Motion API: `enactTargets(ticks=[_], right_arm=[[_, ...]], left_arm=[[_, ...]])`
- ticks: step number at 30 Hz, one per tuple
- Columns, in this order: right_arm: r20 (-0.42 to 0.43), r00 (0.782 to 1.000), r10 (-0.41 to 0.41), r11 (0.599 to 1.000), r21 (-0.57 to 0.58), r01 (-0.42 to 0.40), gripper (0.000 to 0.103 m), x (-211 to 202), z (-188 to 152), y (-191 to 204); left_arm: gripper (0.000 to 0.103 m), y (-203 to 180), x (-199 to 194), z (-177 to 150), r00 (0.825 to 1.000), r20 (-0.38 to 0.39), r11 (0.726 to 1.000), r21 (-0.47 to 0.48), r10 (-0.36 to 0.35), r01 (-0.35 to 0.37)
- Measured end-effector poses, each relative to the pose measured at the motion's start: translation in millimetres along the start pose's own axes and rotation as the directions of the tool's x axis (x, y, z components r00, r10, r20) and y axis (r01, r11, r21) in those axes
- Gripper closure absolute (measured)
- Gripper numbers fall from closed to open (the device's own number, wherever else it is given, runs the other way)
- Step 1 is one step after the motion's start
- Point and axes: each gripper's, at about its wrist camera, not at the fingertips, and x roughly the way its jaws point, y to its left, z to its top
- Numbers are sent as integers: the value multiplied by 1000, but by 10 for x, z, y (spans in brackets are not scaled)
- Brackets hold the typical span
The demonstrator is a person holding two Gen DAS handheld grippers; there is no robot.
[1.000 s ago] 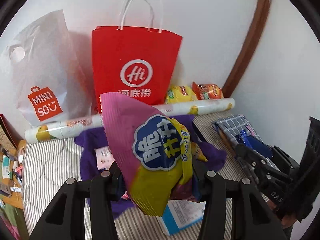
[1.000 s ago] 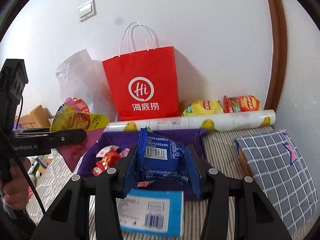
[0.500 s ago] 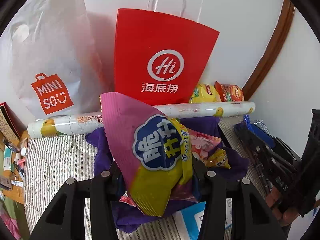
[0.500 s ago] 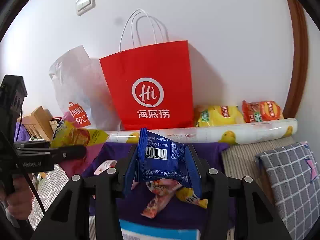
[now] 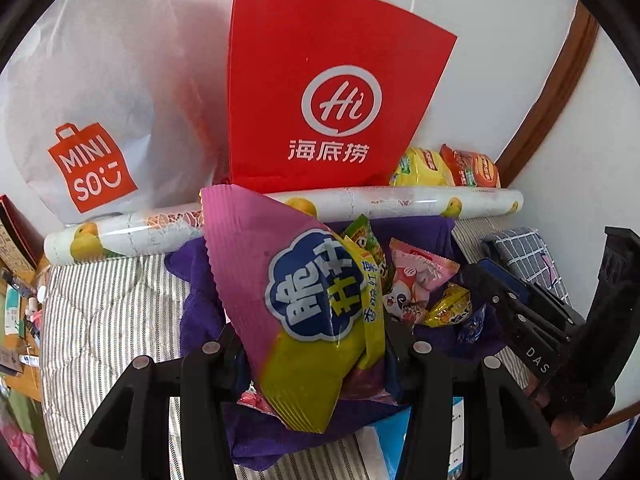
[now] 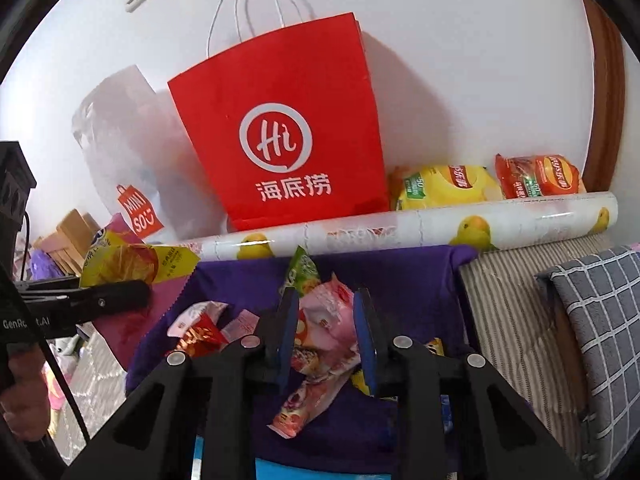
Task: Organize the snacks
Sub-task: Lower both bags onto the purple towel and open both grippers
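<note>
The left claw (image 5: pixel 316 344) is clamped on a big pink-and-yellow snack bag (image 5: pixel 304 280), held up over the purple cloth (image 5: pixel 200 300). So that one is not yet put down.

The right claw (image 6: pixel 326 300) has just been closing, and its jaws are drawn in close. I see nothing pinched between them. A pink packet (image 6: pixel 324 332) shows through the gap, but it looks to be lying loose on the cloth below.

Several small packets are already gathered on the cloth, so the sorting looks partly done. Two chip bags, a yellow one (image 6: pixel 444 188) and an orange one (image 6: pixel 536 180), sit apart at about two o'clock in the right claw's view. They are behind the long printed roll (image 6: pixel 400 232), against the wall. Whether they belong in the pile, I can't say.

The red paper bag (image 6: pixel 280 120) stands at twelve o'clock and the white plastic bag (image 5: pixel 92 100) at ten. I can't see inside either. The big snack bag hides much of the pile in the left claw's view. A blue-and-white box (image 5: pixel 394 440) at six o'clock is cut off by the claw arms.
</note>
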Motion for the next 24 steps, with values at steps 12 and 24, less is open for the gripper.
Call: enactTargets(ticks=[12,24], right_arm=[[-49,998,-38,999,-13,38,73,15,-75,-119],[-67,995,-67,996,-55,64,73,58,-131,-51]], left_arm=[[56,-24,248,-52,998,-43,999,-26,-43,42],[56,-107,472,-124,996,-80,999,-13,-34,33]])
